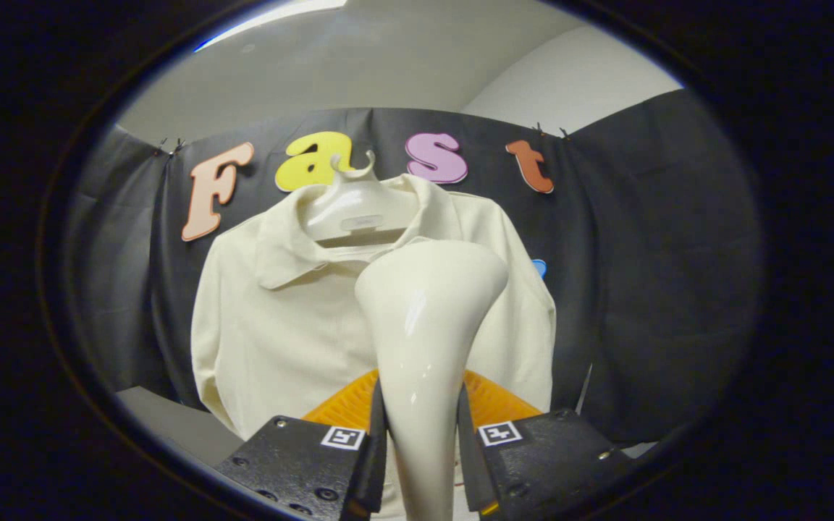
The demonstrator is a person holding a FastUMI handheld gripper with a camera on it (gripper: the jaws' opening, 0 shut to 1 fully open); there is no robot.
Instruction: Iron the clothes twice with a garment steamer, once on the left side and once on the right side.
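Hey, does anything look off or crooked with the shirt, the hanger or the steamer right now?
Nothing stands out. The cream polo shirt hangs fairly straight on its hanger, collar folded down. The hand-held gripper is shut on the steamer, which stands upright before the shirt's chest.

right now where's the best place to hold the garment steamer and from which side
Grip the garment steamer on its narrow handle neck, below the flared head, as the tongs do now: one finger on each flank, shut on it from behind. The neck is slim enough to clamp, and this leaves the head facing the polo shirt.
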